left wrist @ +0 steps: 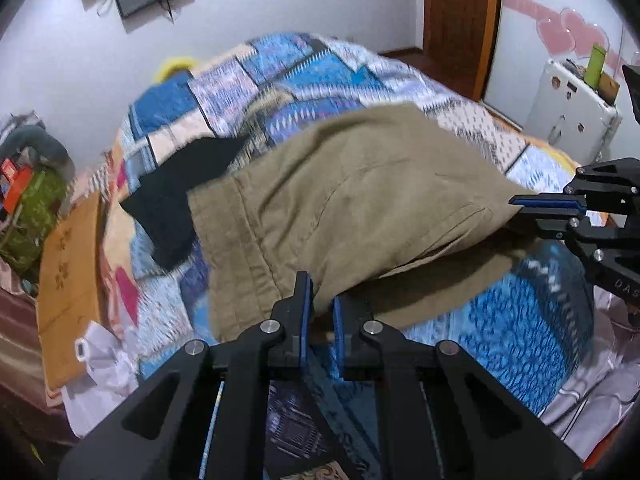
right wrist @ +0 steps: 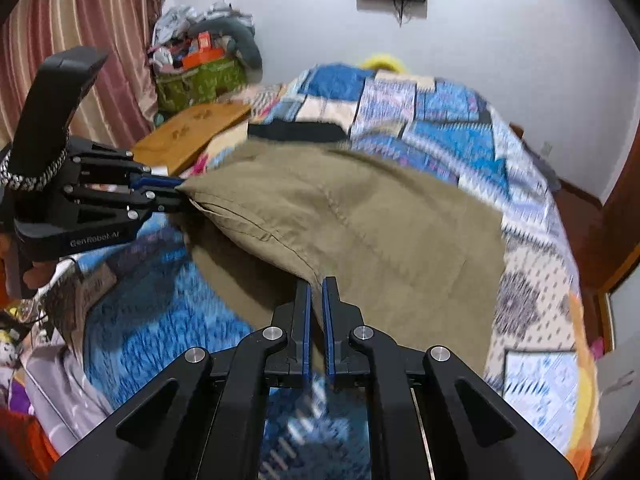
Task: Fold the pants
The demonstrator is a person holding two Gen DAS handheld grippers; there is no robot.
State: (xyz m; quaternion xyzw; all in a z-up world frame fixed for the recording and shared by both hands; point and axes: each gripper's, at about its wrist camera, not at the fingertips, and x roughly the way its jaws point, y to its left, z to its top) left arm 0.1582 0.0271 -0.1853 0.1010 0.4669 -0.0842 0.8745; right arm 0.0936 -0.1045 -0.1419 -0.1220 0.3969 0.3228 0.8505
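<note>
both the left gripper [left wrist: 319,300] and right gripper [right wrist: 316,300] are clamped on the khaki pants [left wrist: 352,184], lifting one edge mid-fold; next, carry it evenly across the patchwork bedspread [left wrist: 288,76].

Left gripper [left wrist: 320,304]: black frame with blue pads, pointing steeply downward; jaws nearly together, pinching a fold of khaki cloth.
Left gripper, side-on in the right wrist view [right wrist: 176,192]: reaches in from the left edge, tips clamped on a corner of the cloth; a braided cord wraps its upright handle.
Left hand [right wrist: 34,274]: only fingertips show, below the gripper body at the left edge.
Right gripper [right wrist: 317,300]: pointing downward, jaws drawn close with a thin edge of cloth between the blue pads.
Right gripper, side-on in the left wrist view [left wrist: 520,206]: enters from the right edge, clamped on the cloth's corner.
</note>
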